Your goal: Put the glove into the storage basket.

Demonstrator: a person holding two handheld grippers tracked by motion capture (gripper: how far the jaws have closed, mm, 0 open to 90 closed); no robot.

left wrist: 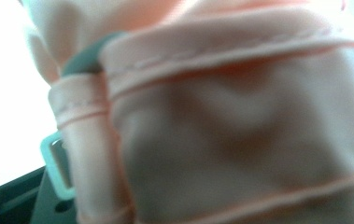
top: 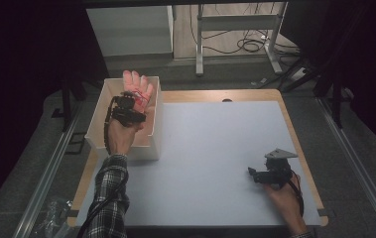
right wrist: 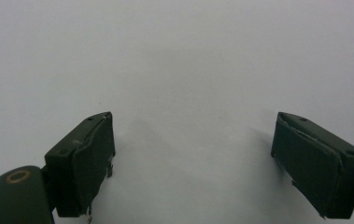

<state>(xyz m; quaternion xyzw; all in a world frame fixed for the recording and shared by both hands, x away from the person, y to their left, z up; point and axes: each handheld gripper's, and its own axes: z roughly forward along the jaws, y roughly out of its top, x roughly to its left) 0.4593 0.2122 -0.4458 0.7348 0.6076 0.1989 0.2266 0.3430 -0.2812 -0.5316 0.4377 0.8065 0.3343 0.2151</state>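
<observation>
A: While the left claw point(top: 137, 101) hangs over the white bin point(top: 107, 89) at the upper left of the high view, what is it gripping?

B: A pink garment point(top: 138, 85). It sticks up past the claw's tip, above the bin's far end. In the left gripper view the pink cloth point(left wrist: 240, 140) crowds the frame, with stitched hems and a pale buckle point(left wrist: 55, 165) at the lower left.

A: So the claw is clenched?

B: Nearly closed on the cloth, as far as I can tell; the fabric hides the jaws themselves. The hand in a plaid sleeve point(top: 107, 191) comes up from the bottom left.

A: And the bin?

B: It sits at the left edge of the grey surface point(top: 215, 148), partly overhanging it.

A: Anything in the middle?

B: Bare surface only.

A: Further right?

B: The right claw point(top: 251, 172) lies low at the lower right of the high view, pointing left, with a grey plate on top. In the right gripper view its claw point(right wrist: 193, 149) is released: the two black jaws stand wide apart over bare grey, nothing between them.
</observation>
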